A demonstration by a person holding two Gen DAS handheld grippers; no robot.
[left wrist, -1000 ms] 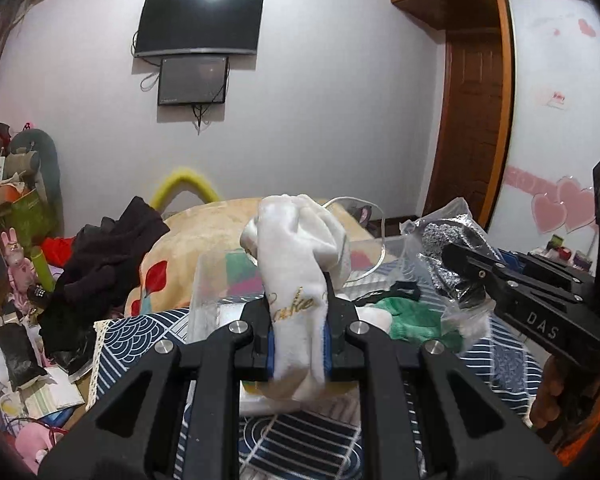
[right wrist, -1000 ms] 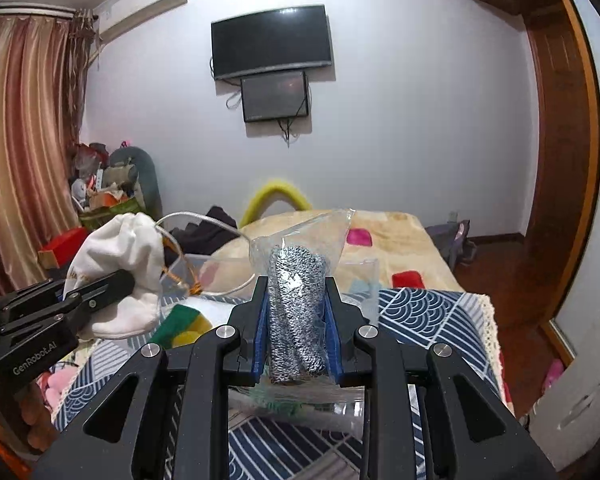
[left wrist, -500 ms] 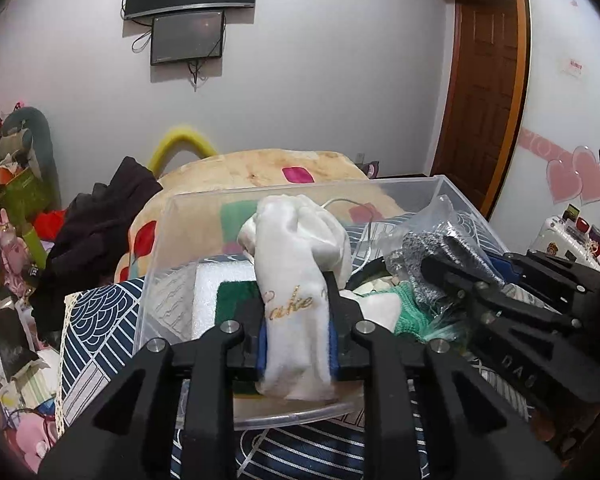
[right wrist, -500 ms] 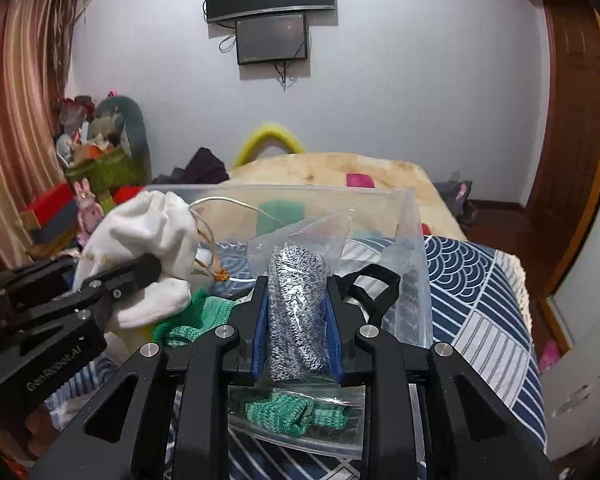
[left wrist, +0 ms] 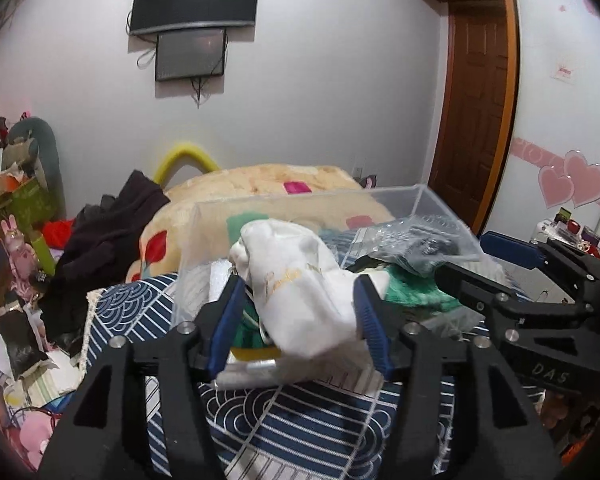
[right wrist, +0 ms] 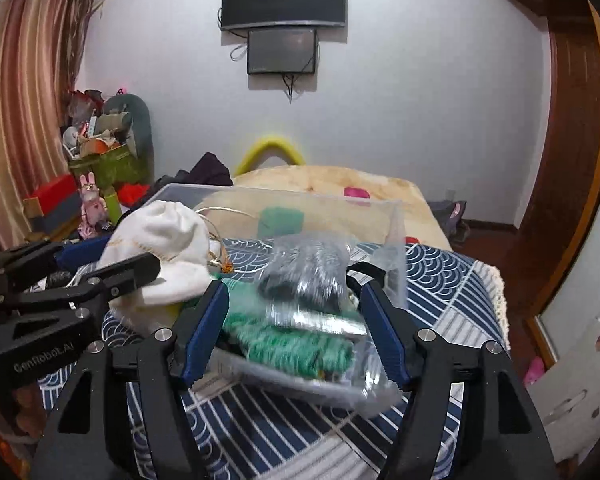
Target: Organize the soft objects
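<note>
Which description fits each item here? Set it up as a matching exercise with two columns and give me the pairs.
Items:
1. white cloth drawstring pouch
2. clear plastic bag with grey speckled fabric
3. green knitted piece
4. transparent plastic storage box

Descriptions:
A. between the opening jaws of the right tool
B. sits on the blue wave-pattern cloth
C. between the opening jaws of the left tool
D. lies under the clear bag

Pairs: 1-C, 2-A, 3-D, 4-B
</note>
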